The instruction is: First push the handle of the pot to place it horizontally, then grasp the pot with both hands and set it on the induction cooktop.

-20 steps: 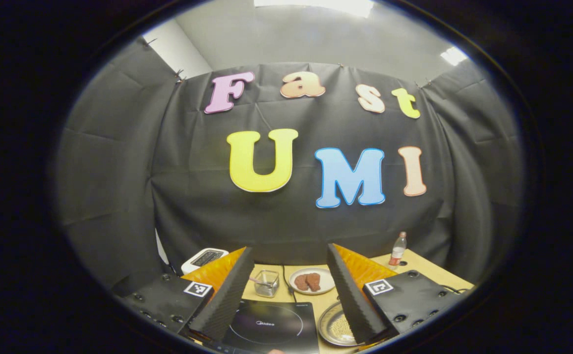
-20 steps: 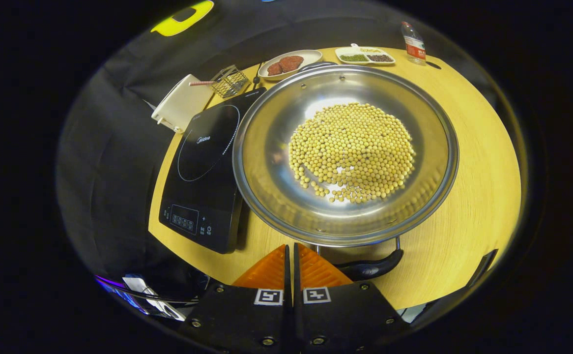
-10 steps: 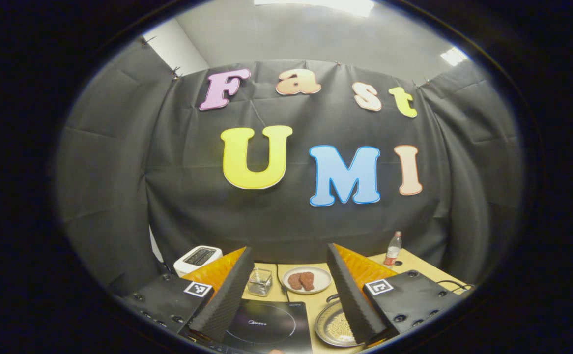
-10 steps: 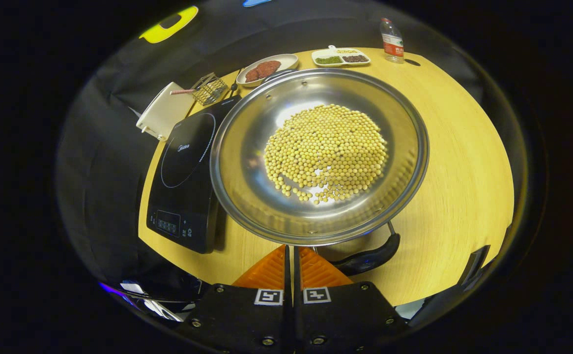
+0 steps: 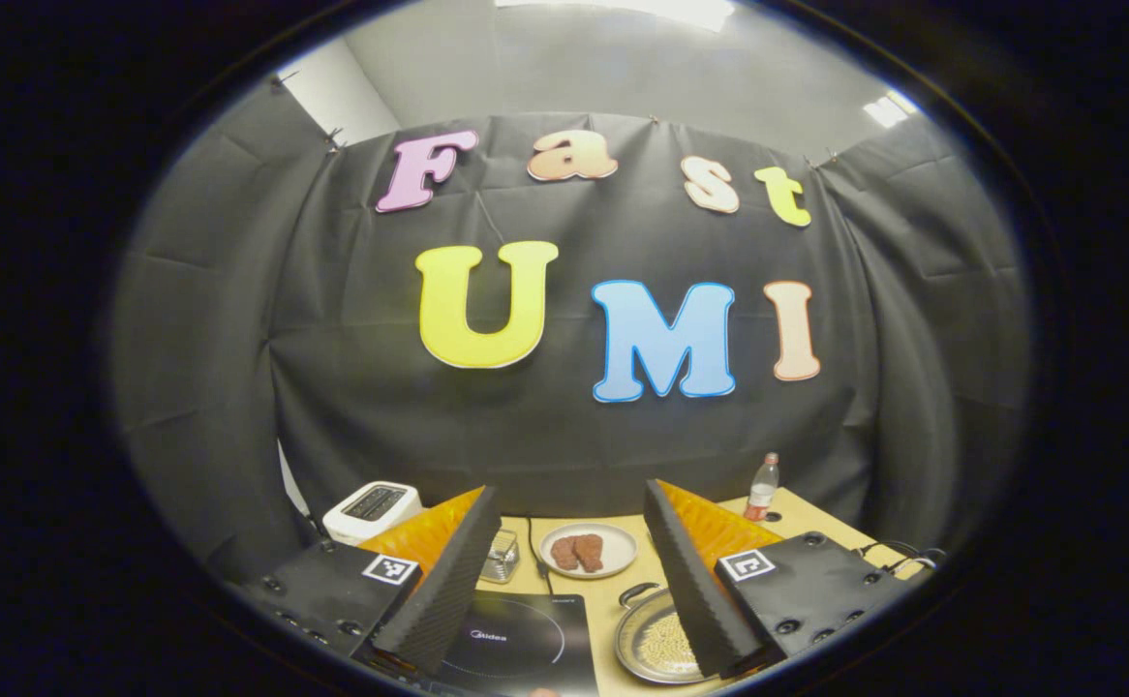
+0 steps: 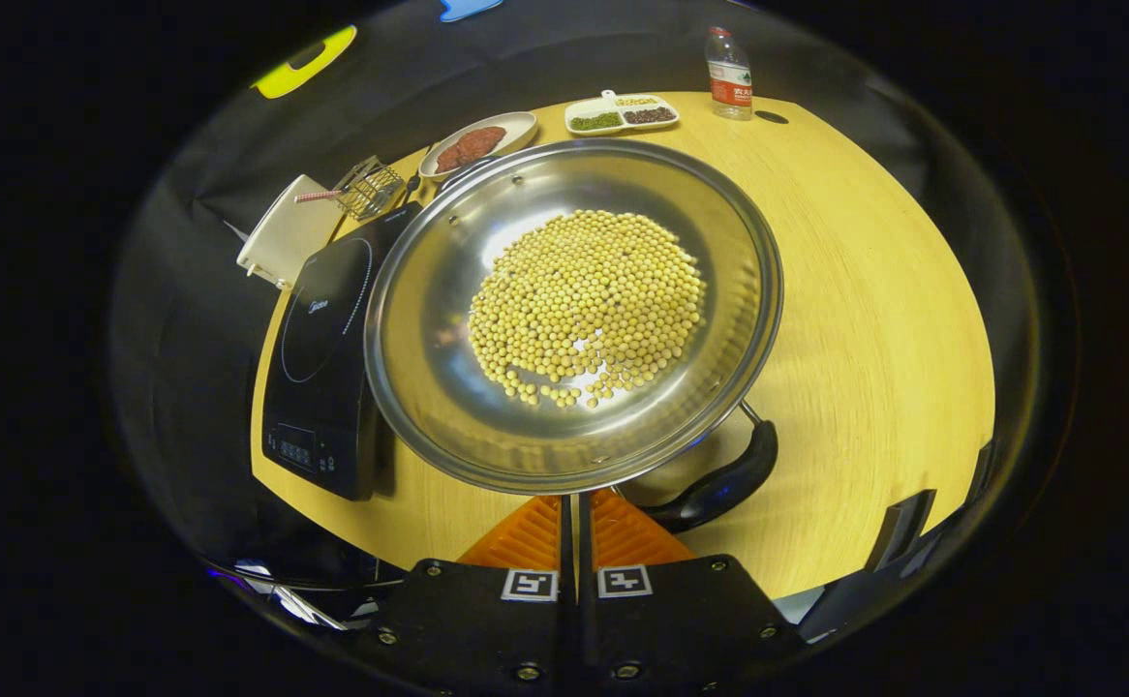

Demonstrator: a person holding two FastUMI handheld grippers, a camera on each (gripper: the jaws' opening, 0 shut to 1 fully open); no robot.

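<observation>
Steel pot (image 6: 574, 310) filled with yellow beans (image 6: 589, 305) is seen resting on a wooden table (image 6: 874, 319) in the right gripper view, its rim overlapping the right edge of the black induction cooktop (image 6: 322, 348) at nine o'clock. Bare tabletop is left open from one to five o'clock of the pot, out to the table's curved edge. The pot's black handle (image 6: 719, 479) is angled out at five o'clock. The right gripper (image 6: 574, 503) is held low at six o'clock, just under the pot's near rim, fingers pressed together with nothing seen between them. A plate of meat (image 6: 472, 145), a divided dish (image 6: 623, 111) and a bottle (image 6: 727, 73) are lined along the far edge, near twelve o'clock.

In the left gripper view, the left gripper (image 5: 569, 571) is held high and level, aimed at the booth wall, fingers spread wide and empty, with the cooktop (image 5: 516, 644) and pot (image 5: 656, 639) far below at six o'clock
</observation>
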